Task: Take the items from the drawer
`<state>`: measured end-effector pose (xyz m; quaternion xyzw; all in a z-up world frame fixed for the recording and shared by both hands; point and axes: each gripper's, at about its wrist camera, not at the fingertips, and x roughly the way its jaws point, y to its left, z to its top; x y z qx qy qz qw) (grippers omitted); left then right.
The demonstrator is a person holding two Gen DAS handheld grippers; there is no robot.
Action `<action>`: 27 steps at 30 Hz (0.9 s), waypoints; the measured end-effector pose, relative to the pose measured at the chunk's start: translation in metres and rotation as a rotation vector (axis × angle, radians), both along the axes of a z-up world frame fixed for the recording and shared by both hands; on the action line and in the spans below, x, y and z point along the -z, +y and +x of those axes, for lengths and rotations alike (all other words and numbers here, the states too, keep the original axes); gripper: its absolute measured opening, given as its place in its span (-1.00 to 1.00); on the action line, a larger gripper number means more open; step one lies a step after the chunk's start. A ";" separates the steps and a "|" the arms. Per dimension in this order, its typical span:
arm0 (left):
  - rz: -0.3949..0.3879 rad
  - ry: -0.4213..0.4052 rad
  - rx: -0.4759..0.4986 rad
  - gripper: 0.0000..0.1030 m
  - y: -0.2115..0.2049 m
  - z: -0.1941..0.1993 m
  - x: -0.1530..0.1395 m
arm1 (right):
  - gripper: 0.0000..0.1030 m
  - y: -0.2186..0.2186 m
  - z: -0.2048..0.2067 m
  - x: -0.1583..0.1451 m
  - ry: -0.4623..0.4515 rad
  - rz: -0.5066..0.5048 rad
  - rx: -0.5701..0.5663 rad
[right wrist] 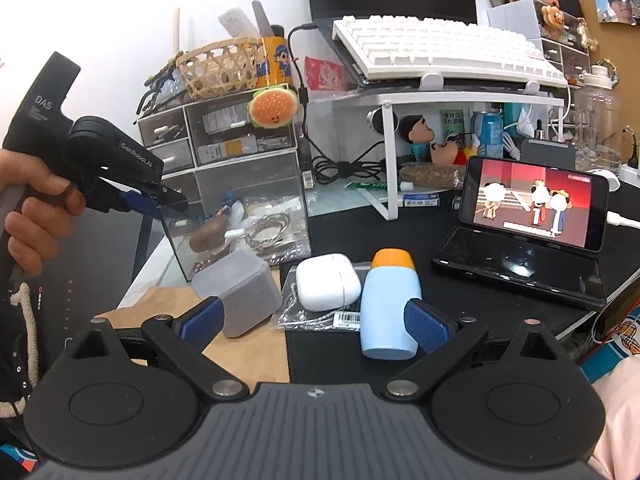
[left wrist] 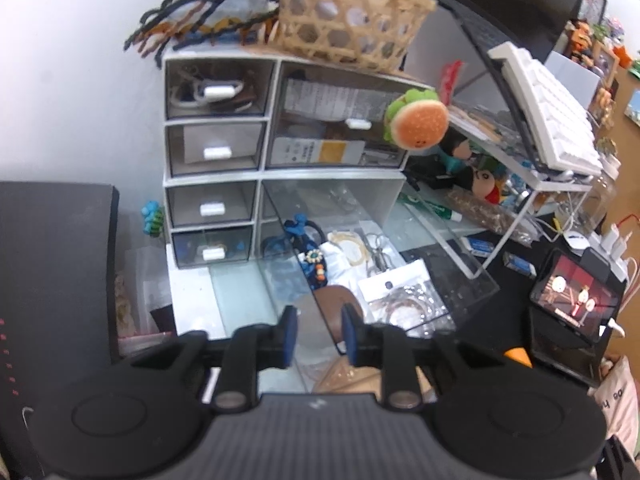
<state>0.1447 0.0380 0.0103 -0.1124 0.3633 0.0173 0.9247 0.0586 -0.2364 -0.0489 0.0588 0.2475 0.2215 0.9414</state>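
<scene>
A clear plastic drawer (left wrist: pixel 460 264) is pulled out of the white organiser (left wrist: pixel 216 176); it also shows in the right wrist view (right wrist: pixel 296 216). It holds a brown item (left wrist: pixel 340 300), blue beaded trinkets (left wrist: pixel 312 260) and bagged rings (left wrist: pixel 404 300). My left gripper (left wrist: pixel 318 334) hovers over the drawer's near corner, jaws partly apart and holding nothing; in the right wrist view (right wrist: pixel 172 200) its tips sit at the drawer's top left edge. My right gripper (right wrist: pixel 316 320) is open above the desk, over a white earbud case (right wrist: pixel 326 286), a blue bottle with an orange cap (right wrist: pixel 390 308) and a grey box (right wrist: pixel 240 292).
A wicker basket (left wrist: pixel 348 24) and a burger plush (left wrist: pixel 418 120) sit on the organiser. A white keyboard (right wrist: pixel 440 48) rests on a stand, with figurines and cans under it. A folded phone (right wrist: pixel 528 216) plays a cartoon at the right. A black box (left wrist: pixel 52 268) stands at the left.
</scene>
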 end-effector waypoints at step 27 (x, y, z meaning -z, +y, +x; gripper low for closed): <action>0.010 -0.153 0.091 0.15 0.020 -0.043 -0.009 | 0.92 -0.007 -0.009 -0.008 -0.055 0.098 0.024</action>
